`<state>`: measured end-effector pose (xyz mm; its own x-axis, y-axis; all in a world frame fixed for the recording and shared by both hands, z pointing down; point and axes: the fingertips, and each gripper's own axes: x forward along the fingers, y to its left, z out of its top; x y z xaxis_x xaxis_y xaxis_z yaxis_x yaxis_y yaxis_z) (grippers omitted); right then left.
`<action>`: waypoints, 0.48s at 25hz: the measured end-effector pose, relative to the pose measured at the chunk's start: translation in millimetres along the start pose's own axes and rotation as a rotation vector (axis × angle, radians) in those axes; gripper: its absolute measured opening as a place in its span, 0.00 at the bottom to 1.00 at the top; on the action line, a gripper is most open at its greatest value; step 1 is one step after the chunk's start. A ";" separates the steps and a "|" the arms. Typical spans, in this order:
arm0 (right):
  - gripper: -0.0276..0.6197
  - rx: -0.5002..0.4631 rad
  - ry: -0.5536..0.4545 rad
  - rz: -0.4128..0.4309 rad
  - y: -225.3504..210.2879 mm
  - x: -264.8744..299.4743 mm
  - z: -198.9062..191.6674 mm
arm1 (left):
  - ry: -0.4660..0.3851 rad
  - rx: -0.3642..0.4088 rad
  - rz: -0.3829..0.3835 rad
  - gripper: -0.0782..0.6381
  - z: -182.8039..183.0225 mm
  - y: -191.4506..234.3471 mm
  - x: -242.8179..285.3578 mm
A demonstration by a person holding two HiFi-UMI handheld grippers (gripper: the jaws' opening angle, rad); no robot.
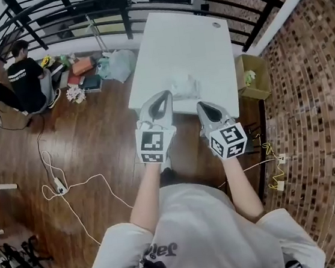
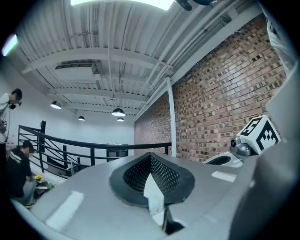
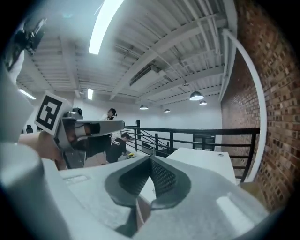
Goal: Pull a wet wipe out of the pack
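Observation:
On the white table (image 1: 169,45), near its front edge, lies a crumpled pale heap (image 1: 186,87): the wet wipe pack with wipe material, too small to separate. Both grippers are held up in front of me, pointing level toward the table. My left gripper (image 1: 163,97) is shut, its tips meeting (image 2: 150,155); only a white sliver shows in the slit below them. My right gripper (image 1: 203,106) is shut too (image 3: 150,160), with the table and floor showing through its slit. Neither touches the heap. The right gripper's marker cube (image 2: 259,133) shows in the left gripper view.
A cardboard box (image 1: 253,77) stands right of the table by the brick wall (image 1: 312,82). A black railing (image 1: 79,7) runs behind. People (image 1: 27,75) sit on the wooden floor at left among bags (image 1: 113,65). A white cable (image 1: 62,187) trails across the floor.

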<state>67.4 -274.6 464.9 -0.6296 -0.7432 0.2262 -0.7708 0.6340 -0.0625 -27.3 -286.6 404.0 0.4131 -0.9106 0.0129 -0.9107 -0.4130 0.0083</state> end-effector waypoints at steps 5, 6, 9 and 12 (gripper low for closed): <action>0.03 0.050 -0.091 0.049 55.0 -84.0 -14.0 | 0.004 -0.029 0.017 0.13 -19.3 -79.7 -68.6; 0.03 0.078 -0.090 0.050 63.1 -107.6 -24.3 | 0.017 -0.047 0.015 0.13 -29.4 -101.6 -85.6; 0.03 0.161 -0.045 0.038 71.5 -169.3 -54.2 | 0.071 -0.068 0.015 0.13 -52.0 -159.1 -128.4; 0.03 0.162 -0.033 0.005 68.8 -209.9 -54.0 | 0.087 -0.047 0.007 0.13 -42.6 -186.9 -156.8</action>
<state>151.8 -63.5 465.6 -0.6340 -0.7487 0.1935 -0.7718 0.5967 -0.2199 78.2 -66.0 443.0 0.4069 -0.9080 0.0995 -0.9134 -0.4033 0.0550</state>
